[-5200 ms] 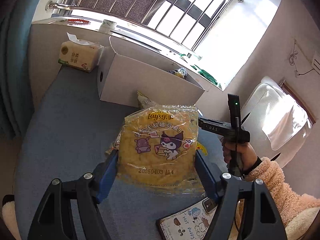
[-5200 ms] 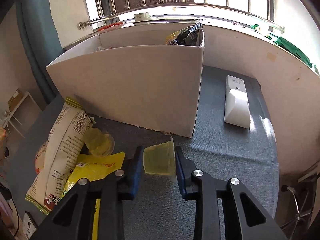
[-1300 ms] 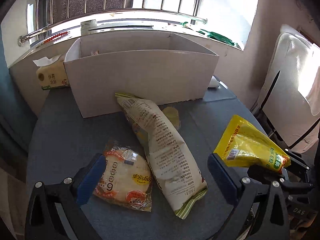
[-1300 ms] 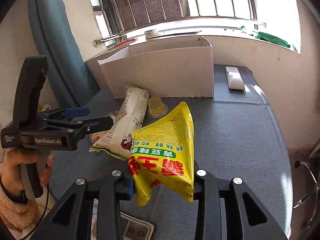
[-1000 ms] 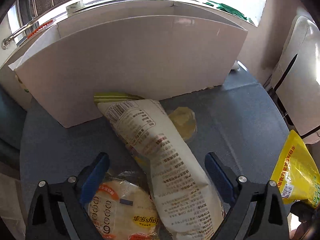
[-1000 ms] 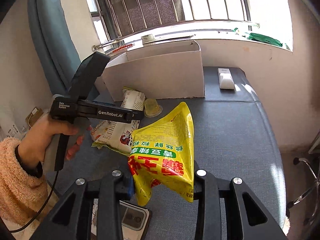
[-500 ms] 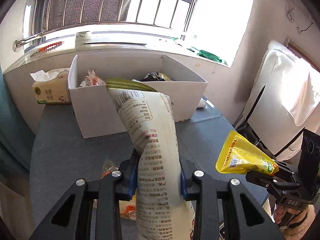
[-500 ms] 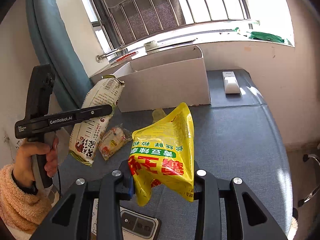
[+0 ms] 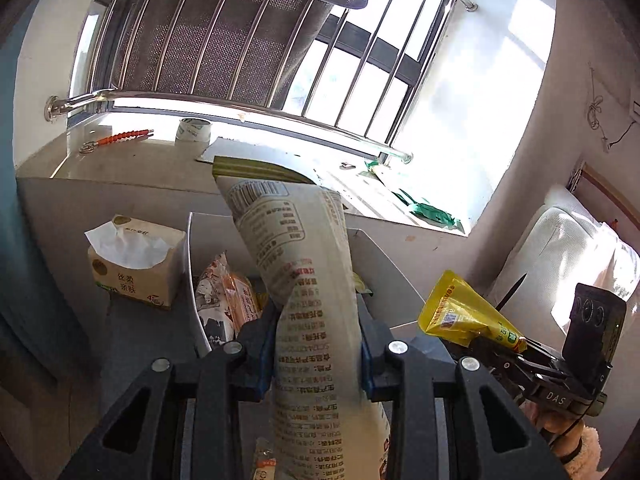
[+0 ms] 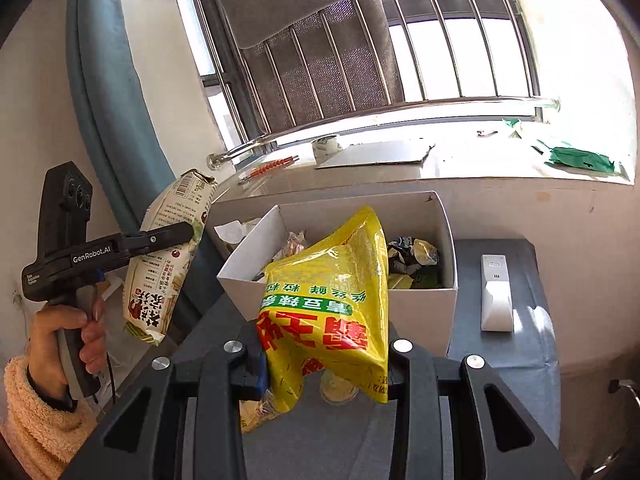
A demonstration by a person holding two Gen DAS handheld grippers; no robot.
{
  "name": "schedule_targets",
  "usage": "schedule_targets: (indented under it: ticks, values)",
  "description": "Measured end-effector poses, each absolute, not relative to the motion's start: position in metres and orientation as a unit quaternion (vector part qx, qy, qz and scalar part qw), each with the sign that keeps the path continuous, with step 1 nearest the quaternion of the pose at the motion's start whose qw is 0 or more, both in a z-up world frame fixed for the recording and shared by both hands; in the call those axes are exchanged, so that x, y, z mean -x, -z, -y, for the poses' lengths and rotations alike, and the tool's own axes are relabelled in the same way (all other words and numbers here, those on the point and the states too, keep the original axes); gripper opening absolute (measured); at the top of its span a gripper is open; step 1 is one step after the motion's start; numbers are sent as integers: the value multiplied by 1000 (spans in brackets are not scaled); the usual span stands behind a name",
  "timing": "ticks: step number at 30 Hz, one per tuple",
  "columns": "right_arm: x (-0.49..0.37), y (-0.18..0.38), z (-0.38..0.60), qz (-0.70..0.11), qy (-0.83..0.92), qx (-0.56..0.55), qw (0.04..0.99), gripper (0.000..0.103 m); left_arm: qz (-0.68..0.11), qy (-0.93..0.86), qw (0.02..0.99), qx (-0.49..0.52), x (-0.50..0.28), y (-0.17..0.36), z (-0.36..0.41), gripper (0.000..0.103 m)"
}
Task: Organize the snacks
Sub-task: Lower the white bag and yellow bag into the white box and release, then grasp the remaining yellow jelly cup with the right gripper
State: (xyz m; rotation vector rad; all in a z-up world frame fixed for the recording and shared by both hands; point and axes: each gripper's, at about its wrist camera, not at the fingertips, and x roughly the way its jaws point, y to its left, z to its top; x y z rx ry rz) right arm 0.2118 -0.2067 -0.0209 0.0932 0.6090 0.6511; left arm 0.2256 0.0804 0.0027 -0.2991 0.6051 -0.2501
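Box (image 10: 420,312) contents half hidden behind yellow pouch (image 10: 332,300); cream bag (image 9: 316,320) bottom cut off.

Two tongs, two held snack bags (image 9: 312,300) (image 10: 332,300), one box (image 10: 420,304), one tissue pack (image 9: 134,268).

The left gripper (image 10: 188,236) bore "GenRobot.AI" in white along its black body, with smaller lettering beneath that was too fine to read. The right gripper (image 9: 480,344) carried "DAS" on its dark housing. The yellow snack bag (image 10: 332,304) showed large red Chinese characters and a green band of white ones, all upside down to the camera. The tall cream snack bag (image 9: 308,300) had a barcode near its top and columns of small Chinese print. The tissue pack (image 9: 134,268) bore Chinese characters on its front.
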Motion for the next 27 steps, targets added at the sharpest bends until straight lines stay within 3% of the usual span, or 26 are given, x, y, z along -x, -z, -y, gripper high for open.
schedule_targets:
  ticks: [8, 9, 10, 11, 12, 13, 27]
  values:
    - [-323, 13, 182, -331, -272, -56, 902, 38, -339, 102, 927, 119, -334, 0, -64, 37]
    - [-332, 15, 181, -333, -270, -65, 901, 41, -342, 94, 928, 117, -343, 3, -63, 38]
    - [-340, 18, 180, -336, -273, -62, 899, 54, -349, 89, 927, 107, -351, 7, -60, 42]
    - [-347, 21, 178, -342, -275, -53, 897, 67, -359, 79, 925, 96, -356, 10, -58, 60]
    - [-353, 26, 176, -350, -274, -48, 894, 98, -372, 64, 922, 88, -360, 14, -57, 78]
    - [-356, 30, 176, -356, -272, -48, 893, 103, -379, 56, 920, 83, -362, 17, -57, 102]
    - [-308, 20, 192, -319, -260, -37, 911, 103, -347, 64, 934, 48, -288, 13, -60, 103]
